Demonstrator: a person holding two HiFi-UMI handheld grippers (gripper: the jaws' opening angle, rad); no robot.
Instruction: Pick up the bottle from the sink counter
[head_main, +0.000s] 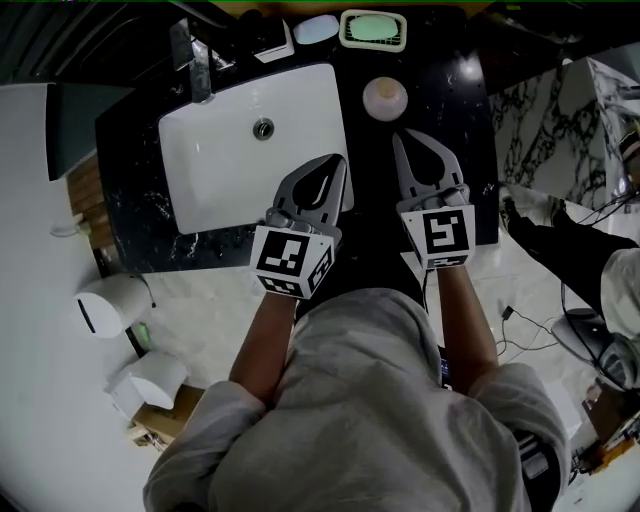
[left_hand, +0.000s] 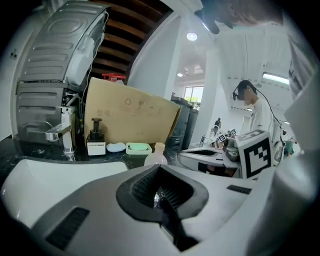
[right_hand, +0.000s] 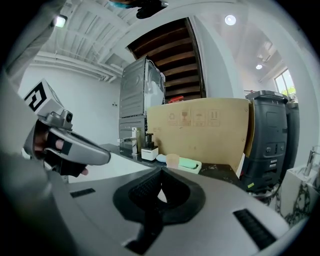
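The bottle (head_main: 385, 98) is small, pale pink and round-shouldered, and stands upright on the black sink counter (head_main: 440, 90), right of the white basin (head_main: 230, 160). My left gripper (head_main: 338, 162) hovers over the basin's right edge, shut and empty, short of the bottle and to its left. My right gripper (head_main: 399, 137) is shut with nothing in it, its tips just in front of the bottle. In the left gripper view the bottle (left_hand: 156, 154) pokes up just beyond my left gripper (left_hand: 159, 167). The right gripper view shows the bottle (right_hand: 172, 161) above my right gripper (right_hand: 161, 171).
Along the counter's back stand a faucet (head_main: 198, 62), a soap dispenser (left_hand: 95, 140), a blue soap (head_main: 316, 29) and a green soap dish (head_main: 373, 29). A cardboard sheet (left_hand: 130, 118) leans behind them. A person (head_main: 560, 245) stands at the right, and white wall dispensers (head_main: 112, 302) hang at the left.
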